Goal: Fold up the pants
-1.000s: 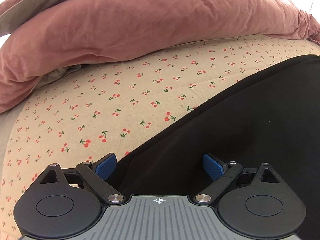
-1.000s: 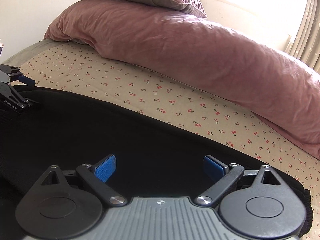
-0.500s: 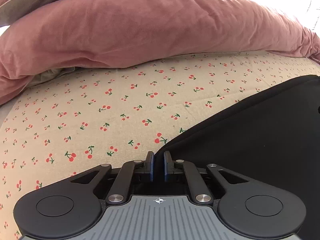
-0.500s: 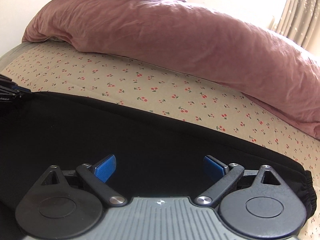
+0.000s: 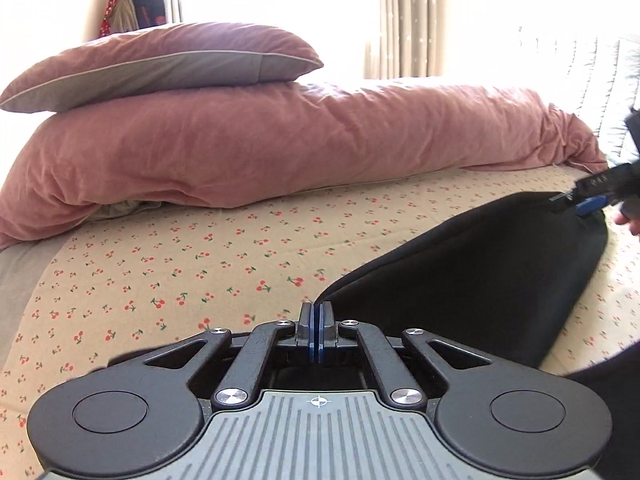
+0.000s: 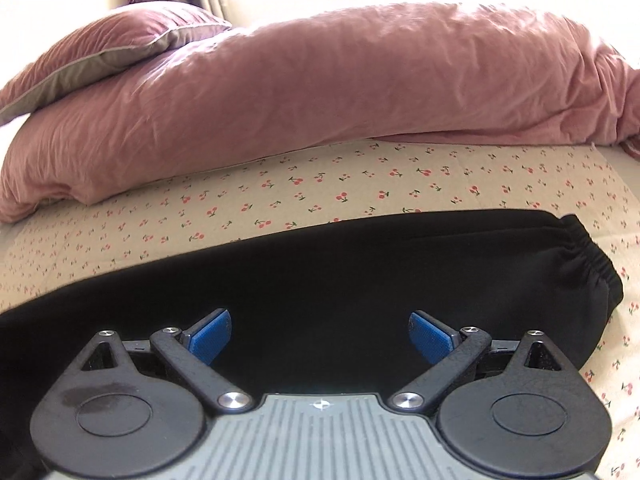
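Black pants [image 5: 472,276] lie on a cherry-print bed sheet [image 5: 180,276]. My left gripper [image 5: 319,320] is shut on the pants' near edge, which is lifted off the sheet. In the left wrist view the right gripper [image 5: 588,202] shows at the far right, over the pants' far corner. In the right wrist view the pants [image 6: 320,276] spread below my right gripper [image 6: 320,334], which is open with blue pads [image 6: 210,334] either side of the cloth. The elastic waistband [image 6: 592,276] lies at the right.
A long pink duvet roll [image 5: 280,140] lies across the bed behind the pants, with a pink and grey pillow [image 5: 160,64] on top. Curtains and a bright window stand behind. The sheet's edge meets grey mattress [image 5: 20,272] at the left.
My left gripper closed on the pants' edge and has lifted it, raising the view. My right gripper stayed open and moved toward the waistband end.
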### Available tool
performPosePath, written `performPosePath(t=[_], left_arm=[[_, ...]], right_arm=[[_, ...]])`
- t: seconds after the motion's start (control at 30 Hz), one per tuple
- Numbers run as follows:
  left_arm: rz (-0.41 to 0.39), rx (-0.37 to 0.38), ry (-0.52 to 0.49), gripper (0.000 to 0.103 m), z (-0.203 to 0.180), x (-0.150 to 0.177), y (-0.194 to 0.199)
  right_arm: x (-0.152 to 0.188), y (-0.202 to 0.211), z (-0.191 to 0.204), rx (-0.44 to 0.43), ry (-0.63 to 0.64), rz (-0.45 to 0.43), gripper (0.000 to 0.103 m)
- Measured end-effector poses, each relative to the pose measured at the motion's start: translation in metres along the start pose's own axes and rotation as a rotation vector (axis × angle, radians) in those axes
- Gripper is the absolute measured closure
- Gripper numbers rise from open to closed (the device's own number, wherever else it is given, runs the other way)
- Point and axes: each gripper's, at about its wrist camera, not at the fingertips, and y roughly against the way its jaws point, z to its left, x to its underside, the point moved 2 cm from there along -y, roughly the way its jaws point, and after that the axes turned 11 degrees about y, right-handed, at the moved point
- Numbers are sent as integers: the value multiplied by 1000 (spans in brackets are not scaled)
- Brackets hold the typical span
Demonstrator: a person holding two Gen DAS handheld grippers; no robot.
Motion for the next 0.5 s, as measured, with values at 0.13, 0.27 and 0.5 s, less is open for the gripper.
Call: performPosePath(t=[0.13,0.27,0.5], left_arm=[[39,34,-57,103,-21,33,36],[144,66,4,103,-26,68,50],[230,39,83,96,-19,104,65]], right_arm=[[16,2,-23,-61,-168,-24,7],[38,-2,-45,-108,-337,-30,9],[69,-12,-65,-150,-509,-69,29]])
